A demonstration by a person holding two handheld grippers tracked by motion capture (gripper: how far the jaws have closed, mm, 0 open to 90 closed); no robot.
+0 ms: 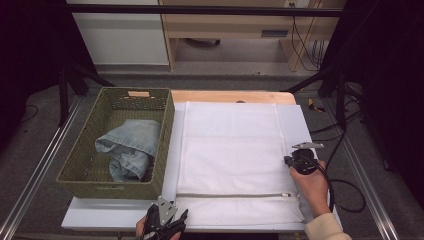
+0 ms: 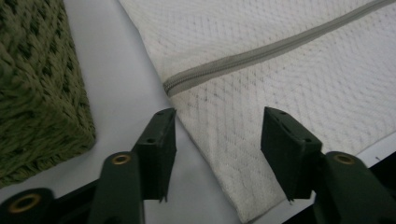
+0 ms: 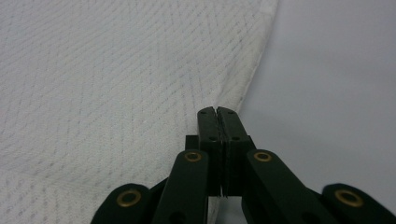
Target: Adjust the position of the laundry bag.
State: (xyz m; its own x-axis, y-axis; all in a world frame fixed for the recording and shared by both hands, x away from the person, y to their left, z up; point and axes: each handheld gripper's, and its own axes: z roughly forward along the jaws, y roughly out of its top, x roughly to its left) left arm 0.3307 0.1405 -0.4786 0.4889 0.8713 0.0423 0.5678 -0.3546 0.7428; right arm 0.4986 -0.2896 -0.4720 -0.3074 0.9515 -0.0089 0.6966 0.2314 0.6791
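A white mesh bag (image 1: 230,145) lies flat on the white board (image 1: 110,216), with a grey zipper (image 1: 235,195) across its near end. My left gripper (image 1: 167,215) is at the bag's near left corner. In the left gripper view it (image 2: 217,140) is open, its jaws straddling the corner of the mesh bag (image 2: 280,93) just below the zipper's end (image 2: 173,85). My right gripper (image 1: 288,160) is at the bag's right edge. In the right gripper view it (image 3: 218,111) is shut, tips on the hem of the mesh bag (image 3: 116,84), with no fabric visibly pinched.
A green woven basket (image 1: 167,130) stands left of the bag and holds folded blue jeans (image 1: 130,147). Its corner (image 2: 37,93) is close to my left jaw. Bare white board (image 3: 336,93) runs along the bag's right side. Wooden table edge (image 1: 230,95) shows at the back.
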